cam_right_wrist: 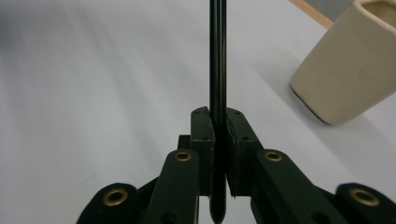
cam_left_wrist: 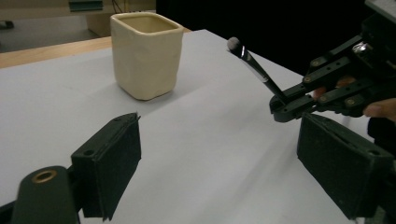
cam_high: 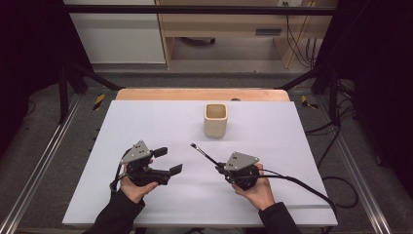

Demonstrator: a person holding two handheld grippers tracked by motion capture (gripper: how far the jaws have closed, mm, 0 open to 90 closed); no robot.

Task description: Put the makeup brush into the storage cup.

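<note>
Cream cup [cam_high: 215, 120] upright at the far middle of the desk [cam_high: 146, 122]; inside hard to make out. Right gripper [cam_high: 220, 167] fingers clamped on thin black brush [cam_high: 203, 153], tip raised toward cup, well short of it. Left gripper [cam_high: 168, 160] fingers apart, holding nothing.

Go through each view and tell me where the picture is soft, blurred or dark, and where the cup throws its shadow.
High view: even light on the white table, dark surroundings, only a faint shadow at the cream cup base. Left gripper view: cup sharp, soft shadow toward the camera; the near jaws slightly soft. Right gripper view: table's upper left streaked with blur, the clamped black brush fairly crisp, cup shadow falls lower left.
</note>
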